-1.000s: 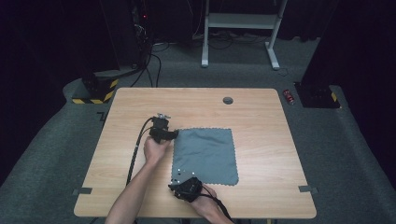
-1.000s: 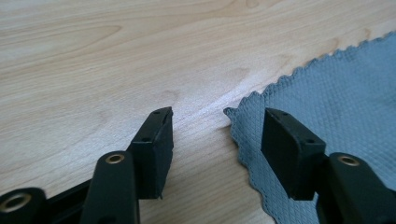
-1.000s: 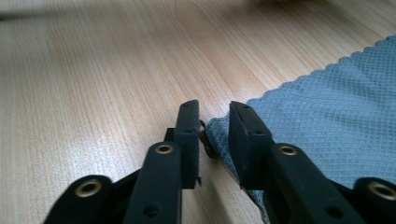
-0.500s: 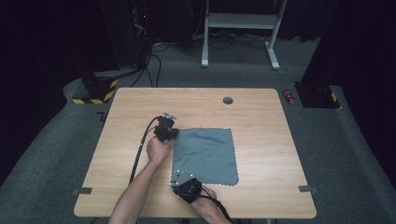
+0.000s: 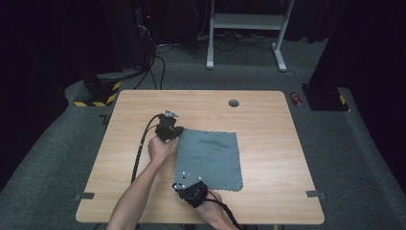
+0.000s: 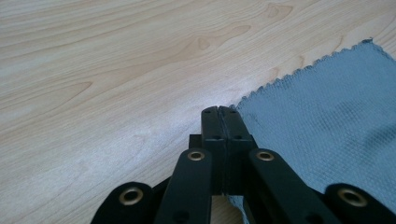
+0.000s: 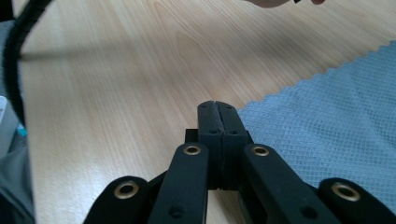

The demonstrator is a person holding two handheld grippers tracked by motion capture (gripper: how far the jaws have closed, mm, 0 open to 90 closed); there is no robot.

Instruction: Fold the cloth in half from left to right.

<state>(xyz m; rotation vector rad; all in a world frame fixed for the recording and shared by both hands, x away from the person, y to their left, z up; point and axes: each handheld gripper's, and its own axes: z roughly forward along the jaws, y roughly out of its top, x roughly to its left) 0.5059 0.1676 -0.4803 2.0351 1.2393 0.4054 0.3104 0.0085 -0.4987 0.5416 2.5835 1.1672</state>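
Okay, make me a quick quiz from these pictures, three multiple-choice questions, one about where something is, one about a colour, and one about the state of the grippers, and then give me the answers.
1. Where does the left gripper meet the cloth?
A. at its far left corner
B. at its middle
C. at its right edge

2. What colour is the cloth?
A. red
B. blue-grey
C. yellow

3. How do the jaws of the right gripper stand?
A. wide open
B. half open
C. closed together at the cloth's edge

Answers: 1 A, the high view shows it at the corner farthest from the person on the left. 2 B, all views show a blue-grey weave. 3 C, the right gripper view shows the jaws pressed together at the cloth's near left corner.
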